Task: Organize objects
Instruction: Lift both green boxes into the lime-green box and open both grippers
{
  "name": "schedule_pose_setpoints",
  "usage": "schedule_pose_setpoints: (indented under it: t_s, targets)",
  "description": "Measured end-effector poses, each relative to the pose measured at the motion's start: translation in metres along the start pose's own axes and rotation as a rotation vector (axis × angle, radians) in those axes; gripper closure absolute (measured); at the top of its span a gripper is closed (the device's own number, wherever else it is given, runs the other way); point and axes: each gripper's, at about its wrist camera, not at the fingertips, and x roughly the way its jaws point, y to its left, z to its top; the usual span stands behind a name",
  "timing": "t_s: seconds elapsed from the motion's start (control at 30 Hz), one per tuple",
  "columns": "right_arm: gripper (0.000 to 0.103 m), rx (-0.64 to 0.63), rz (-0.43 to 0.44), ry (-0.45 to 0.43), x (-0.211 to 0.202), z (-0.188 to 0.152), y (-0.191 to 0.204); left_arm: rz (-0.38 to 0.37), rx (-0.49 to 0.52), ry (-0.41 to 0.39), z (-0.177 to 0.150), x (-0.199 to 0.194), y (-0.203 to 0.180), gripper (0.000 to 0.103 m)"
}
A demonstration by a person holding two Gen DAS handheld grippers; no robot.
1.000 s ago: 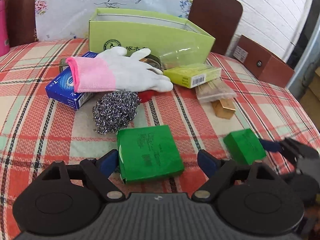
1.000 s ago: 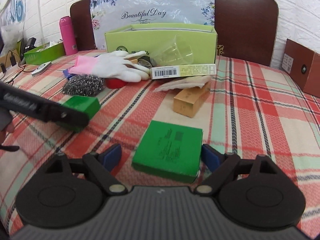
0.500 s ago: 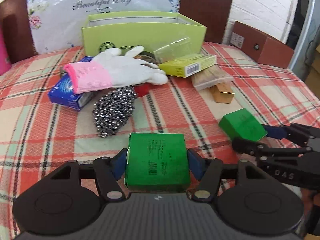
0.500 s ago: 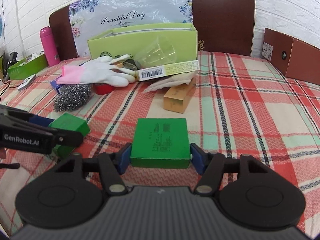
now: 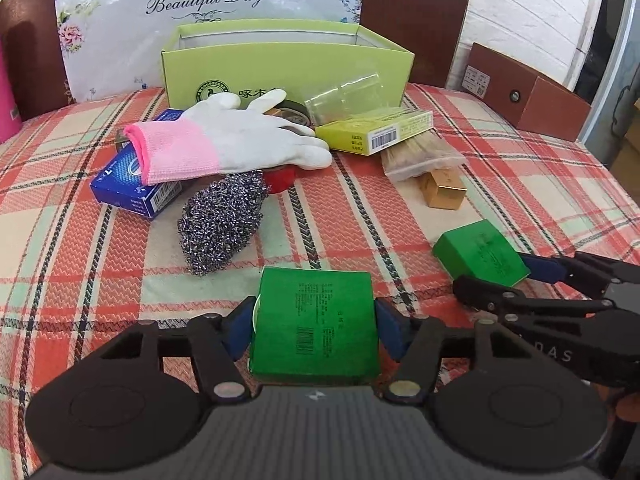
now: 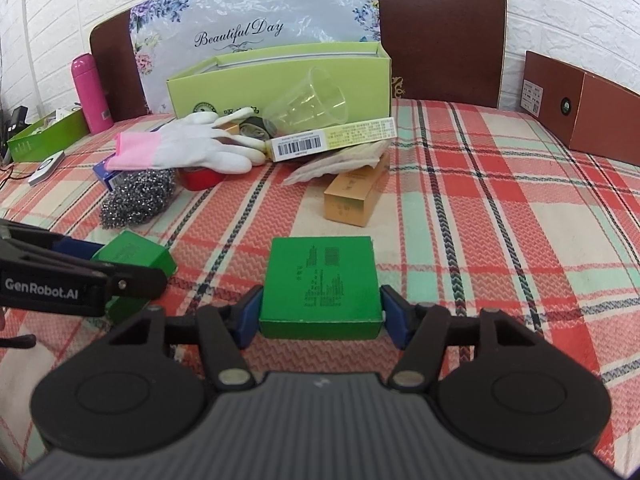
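My left gripper (image 5: 314, 330) is shut on a green box (image 5: 314, 320), its blue pads against both sides. My right gripper (image 6: 322, 312) is shut on a second green box (image 6: 322, 280); that box also shows in the left wrist view (image 5: 480, 254). An open light-green carton (image 5: 280, 68) stands at the back of the plaid table. In front of it lie a white and pink glove (image 5: 224, 140), a blue box (image 5: 128, 184), a steel scourer (image 5: 222, 220), a red tape roll (image 5: 282, 178), a clear plastic cup (image 6: 308, 100), a yellow-green box (image 5: 376, 130) and a gold box (image 5: 444, 190).
A brown box (image 6: 580, 108) sits at the table's right back. A pink bottle (image 6: 90, 92), a green tray (image 6: 44, 136) and a small grey device (image 6: 46, 166) are at the far left. Chair backs and a floral bag stand behind the carton.
Both grippers have closed from open onto their green boxes. The two boxes now sit squarely between the pads, and both views have shifted slightly.
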Motion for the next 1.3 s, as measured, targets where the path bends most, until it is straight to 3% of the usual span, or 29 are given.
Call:
schedule_pose_setpoints:
  t_s: [0.17, 0.33, 0.67, 0.9, 1.03, 1.3]
  targets:
    - [0.043, -0.011, 0.049, 0.008, -0.010, 0.005, 0.003, -0.073, -0.013, -0.016, 0.001, -0.019, 0.004, 0.039]
    - [0.043, -0.022, 0.088, -0.061, -0.031, 0.026, 0.004, -0.112, -0.007, -0.117, 0.019, -0.053, 0.009, 0.039]
    - [0.043, -0.067, 0.143, -0.239, -0.040, 0.107, 0.008, -0.064, 0.007, -0.366, 0.097, -0.086, 0.030, 0.039]
    - [0.043, -0.059, 0.101, -0.278, -0.002, 0.162, -0.001, 0.002, -0.038, -0.390, 0.158, -0.053, 0.048, 0.039]
    - [0.043, -0.049, 0.061, -0.261, 0.035, 0.186, -0.010, 0.031, -0.063, -0.357, 0.187, -0.021, 0.055, 0.039]
    - [0.043, -0.047, 0.084, -0.214, 0.115, 0.225, -0.007, 0.089, -0.130, -0.303, 0.224, 0.038, 0.083, 0.039]
